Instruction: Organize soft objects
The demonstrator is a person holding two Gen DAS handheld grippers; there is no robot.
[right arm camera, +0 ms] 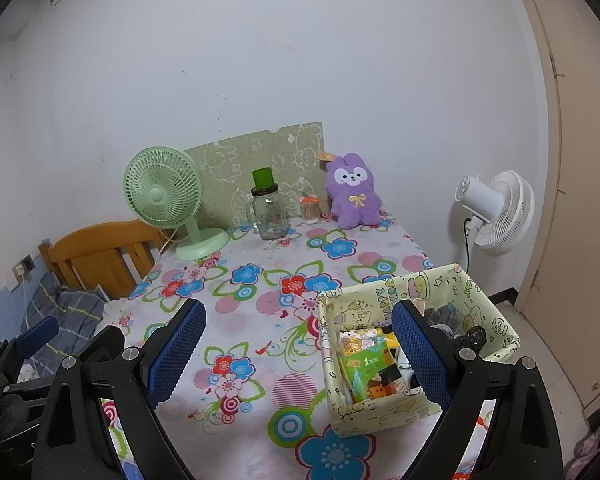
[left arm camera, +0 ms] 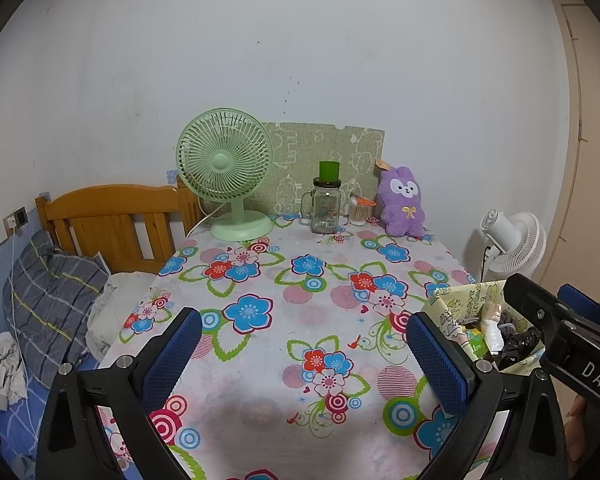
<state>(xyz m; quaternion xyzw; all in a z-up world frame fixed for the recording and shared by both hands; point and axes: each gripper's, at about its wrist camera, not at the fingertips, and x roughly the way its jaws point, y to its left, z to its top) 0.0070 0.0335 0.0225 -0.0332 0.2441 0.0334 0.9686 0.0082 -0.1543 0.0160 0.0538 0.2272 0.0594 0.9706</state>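
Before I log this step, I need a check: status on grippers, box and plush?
Left gripper open, empty. Right gripper open, empty, near the storage box. Purple plush upright at the table's far edge, untouched. Nothing in the way.

The left gripper [left arm camera: 304, 354] hangs with its jaws wide apart over the flowered tablecloth [left arm camera: 300, 280]. Just beyond its right finger sits the patterned box [left arm camera: 456, 300]; far ahead, the purple plush rabbit [left arm camera: 404, 204] leans upright.
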